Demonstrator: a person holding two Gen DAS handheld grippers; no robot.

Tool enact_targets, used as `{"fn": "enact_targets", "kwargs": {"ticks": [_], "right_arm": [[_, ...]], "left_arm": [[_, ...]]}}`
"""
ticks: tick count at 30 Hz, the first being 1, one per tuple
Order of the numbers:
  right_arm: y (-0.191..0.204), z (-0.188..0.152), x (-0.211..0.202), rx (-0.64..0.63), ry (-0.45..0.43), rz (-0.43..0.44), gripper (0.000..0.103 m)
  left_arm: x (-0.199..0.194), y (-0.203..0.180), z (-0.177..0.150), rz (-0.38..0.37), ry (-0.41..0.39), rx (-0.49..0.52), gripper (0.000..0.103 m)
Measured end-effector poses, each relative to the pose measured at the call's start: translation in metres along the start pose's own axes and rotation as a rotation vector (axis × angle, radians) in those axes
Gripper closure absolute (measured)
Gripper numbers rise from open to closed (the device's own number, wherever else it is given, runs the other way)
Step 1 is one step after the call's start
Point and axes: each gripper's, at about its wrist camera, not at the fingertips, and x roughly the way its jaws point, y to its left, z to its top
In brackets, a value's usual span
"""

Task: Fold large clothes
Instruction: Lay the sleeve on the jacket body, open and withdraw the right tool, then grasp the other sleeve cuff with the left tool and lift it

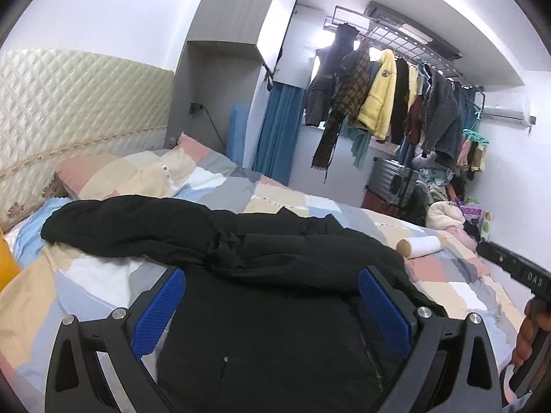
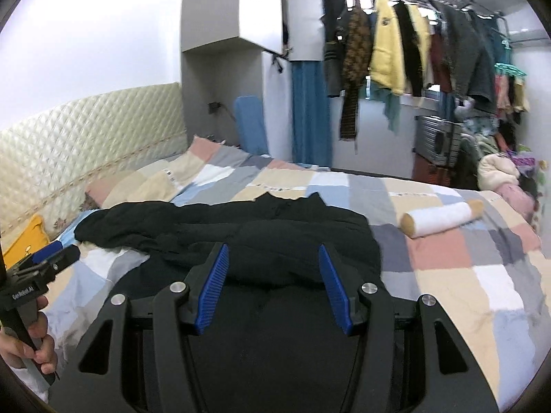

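**Black garment spread on the patchwork bed, both grippers held above it**

Left wrist view: the left gripper (image 1: 272,304) hangs over the near part of a black padded garment (image 1: 220,237), its 2 blue pads wide apart and nothing pinched between them. The garment lies on the checked patchwork quilt (image 1: 458,292), running from the near edge of the bed toward the headboard side, where a bulky sleeve or hood end stretches to the left. A white cloth roll (image 1: 422,245) lies on the quilt toward the bed's right edge, apart from the garment. At the picture's right edge a hand (image 1: 528,337) holds the right gripper's handle.

Right wrist view: the right gripper (image 2: 273,287) sits above the same garment (image 2: 275,227), jaws about half open, with no fabric caught between the pads. The garment occupies the middle of the bed, its collar toward the far edge. The white roll (image 2: 439,221) lies to the right of it. At the lower left, a hand (image 2: 32,344) grips the left gripper (image 2: 51,260).
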Motion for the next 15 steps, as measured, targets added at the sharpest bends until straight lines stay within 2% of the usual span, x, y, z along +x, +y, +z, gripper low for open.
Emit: {"fn": "enact_targets", "kwargs": {"ticks": [7,15], "right_arm": [[-0.009,-0.033,-0.023,-0.039,0.005,-0.038,0.047],[-0.031,-0.08,-0.046,0.022,0.017,-0.049,0.047]], "left_arm": [[0.004,-0.017,-0.011,0.011,0.031,0.043,0.001],[-0.005,-0.039,-0.023,0.0,0.04,0.084,0.001]]}}
